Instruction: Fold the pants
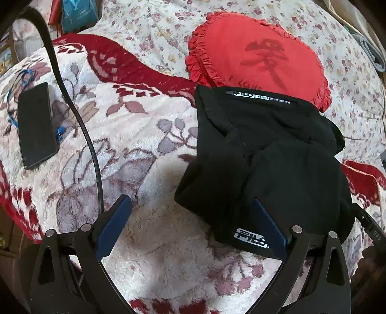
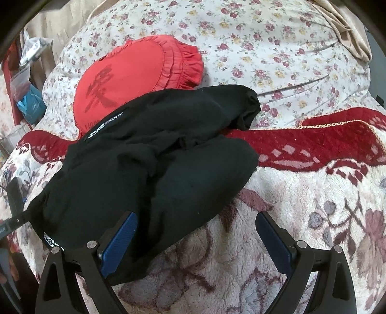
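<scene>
- Pants [image 1: 265, 154], black, lie in a folded bundle on the fleecy blanket [image 1: 149, 260], right in front of both grippers, the near edge of the bundle reaching down between them.
- The left gripper [image 1: 193, 227] hangs low over the blanket with its jaws spread wide and nothing in them; its right blue finger sits against the near hem of the pants, next to a white logo print [image 1: 252, 238].
- The right gripper [image 2: 196, 238] is likewise released and empty, its left blue finger touching or just over the black cloth, its right finger over bare blanket.
- A black cable [image 1: 79, 125] loops across the blanket to the left of the left gripper, and a dark phone [image 1: 36, 125] lies flat well to the left of the pants, with a bit of blue cord beside it.
- The pants look lumpy rather than flat: layers overlap with a deep crease through the middle, a rounded bulge sticks out on the right side, and a printed white strip [image 1: 259, 96] runs along the far edge.
- That far edge rests on a red heart-shaped cushion [image 1: 260, 55] with a ruffled rim.
- The blanket is cream with mauve flowers and a dark red border [image 2: 313, 142]; beyond it spreads a quilt [image 2: 253, 36] with small roses.
- At the far left edge, cluttered items including something teal [image 1: 77, 14] stand off the bed; I cannot tell what they are.
</scene>
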Action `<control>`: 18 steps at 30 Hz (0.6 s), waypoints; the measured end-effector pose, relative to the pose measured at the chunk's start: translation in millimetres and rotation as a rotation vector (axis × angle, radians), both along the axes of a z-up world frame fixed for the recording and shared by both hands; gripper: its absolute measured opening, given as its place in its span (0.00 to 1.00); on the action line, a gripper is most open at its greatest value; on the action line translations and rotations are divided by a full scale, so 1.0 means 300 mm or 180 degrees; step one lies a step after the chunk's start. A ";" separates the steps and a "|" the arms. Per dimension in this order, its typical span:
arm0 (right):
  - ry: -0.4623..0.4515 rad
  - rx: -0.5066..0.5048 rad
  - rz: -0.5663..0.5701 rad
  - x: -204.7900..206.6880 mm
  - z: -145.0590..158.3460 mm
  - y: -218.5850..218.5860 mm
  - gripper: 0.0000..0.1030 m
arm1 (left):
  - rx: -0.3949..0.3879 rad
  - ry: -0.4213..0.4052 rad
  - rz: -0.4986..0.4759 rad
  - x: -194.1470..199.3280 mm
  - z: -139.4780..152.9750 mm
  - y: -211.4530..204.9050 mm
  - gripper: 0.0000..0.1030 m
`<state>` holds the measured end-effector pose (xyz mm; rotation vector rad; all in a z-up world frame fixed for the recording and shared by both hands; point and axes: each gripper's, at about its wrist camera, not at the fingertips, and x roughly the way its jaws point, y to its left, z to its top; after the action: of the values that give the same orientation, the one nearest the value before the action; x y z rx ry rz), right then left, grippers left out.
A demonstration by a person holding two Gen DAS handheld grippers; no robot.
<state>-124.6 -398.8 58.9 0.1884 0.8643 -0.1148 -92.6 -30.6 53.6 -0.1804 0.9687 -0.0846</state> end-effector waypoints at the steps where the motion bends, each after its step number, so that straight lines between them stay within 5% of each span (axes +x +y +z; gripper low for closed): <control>1: -0.0001 0.0007 -0.0002 0.002 0.000 -0.001 0.95 | 0.0000 0.0000 -0.0013 0.001 0.001 -0.002 0.97; 18: 0.0025 0.0140 -0.0189 -0.024 -0.018 -0.082 0.95 | -0.0085 0.0131 0.0169 -0.039 -0.055 0.012 0.97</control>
<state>-131.8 -423.5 53.7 0.2549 0.8697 -0.1523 -104.4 -27.0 37.1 -0.2330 1.0036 -0.0451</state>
